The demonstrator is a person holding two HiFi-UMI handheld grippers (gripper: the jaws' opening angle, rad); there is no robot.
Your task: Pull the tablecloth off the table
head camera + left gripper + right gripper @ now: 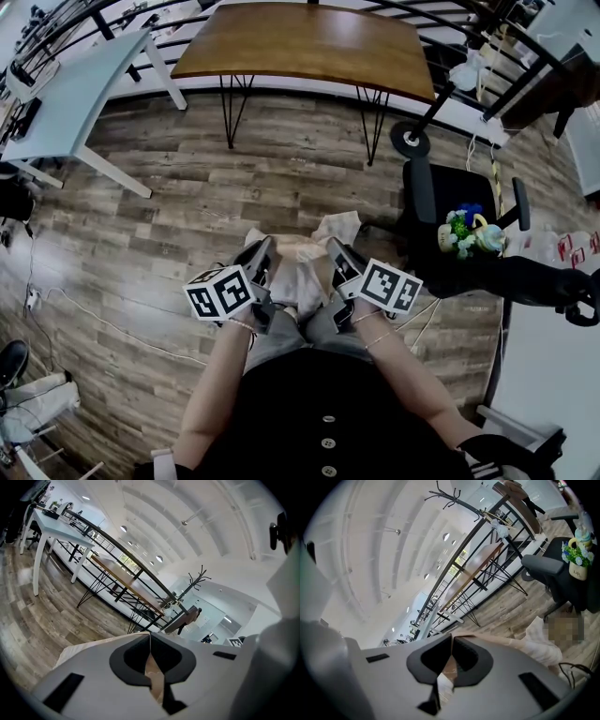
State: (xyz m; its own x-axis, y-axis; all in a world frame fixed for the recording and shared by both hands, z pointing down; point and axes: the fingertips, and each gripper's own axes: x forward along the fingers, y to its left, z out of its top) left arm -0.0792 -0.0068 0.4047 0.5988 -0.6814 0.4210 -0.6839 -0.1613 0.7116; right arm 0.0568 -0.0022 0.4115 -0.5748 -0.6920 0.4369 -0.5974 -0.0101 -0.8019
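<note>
The brown wooden table stands bare at the far side of the room on black hairpin legs. The beige tablecloth hangs bunched in front of the person's legs, above the wood floor. My left gripper is shut on its left part and my right gripper is shut on its right part, the two close together. A strip of cloth shows pinched between the jaws of the left gripper. In the right gripper view, cloth sits in the right gripper, and more of it trails to the right.
A white table stands at the far left. A black office chair with a small flower pot on its seat is close on the right. A black railing runs behind the tables. Cables lie on the floor at the left.
</note>
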